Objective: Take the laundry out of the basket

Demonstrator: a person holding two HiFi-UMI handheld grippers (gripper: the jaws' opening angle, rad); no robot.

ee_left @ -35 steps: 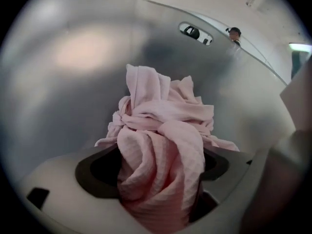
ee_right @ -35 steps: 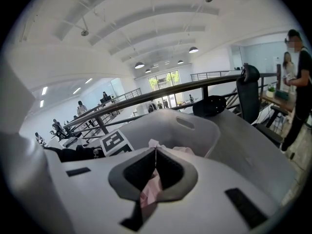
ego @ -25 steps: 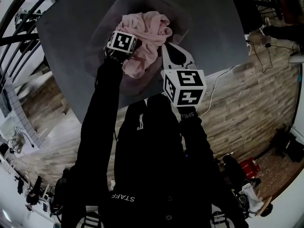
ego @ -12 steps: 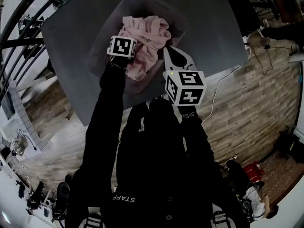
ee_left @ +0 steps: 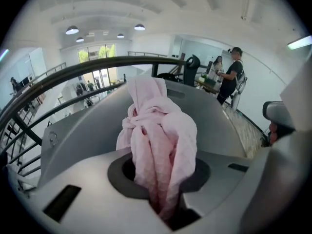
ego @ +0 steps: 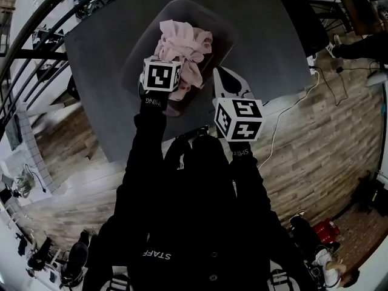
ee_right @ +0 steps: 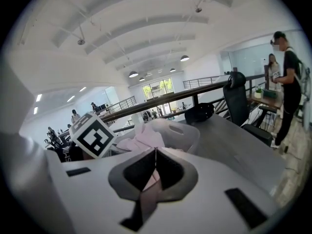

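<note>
Two handheld grippers, one basket, one bundle of laundry and one table make up the scene, seen from above by the person's head camera.

One grey table carries one grey plastic basket. Inside the basket lies a single crumpled bundle of pale pink laundry, heaped toward the far side, with part of it drawn up above the rim at the near side. Nothing else shows in the basket.

Each gripper carries one marker cube, two in all. The left gripper sits over the near edge of the basket, with its cube directly above the pink cloth. Its own camera shows the jaws clenched on a thick twisted fold of the laundry, which rises from between the pads and hangs knotted in front of the lens.

The right gripper is just beside the basket's right rim, its cube nearer the person. Its jaws are pressed together tip to tip. Pink fabric shows through the slot behind the tips, but whether any of it is pinched there cannot be told. From this camera, the left gripper's cube sits to the left and the basket with its pink contents straight ahead.

Two black sleeves lead back from the grippers to the person's dark clothing.

Two people stand at the right edge of the right gripper view, near one black office chair. One white cable runs across the wooden floor beside the table.
</note>
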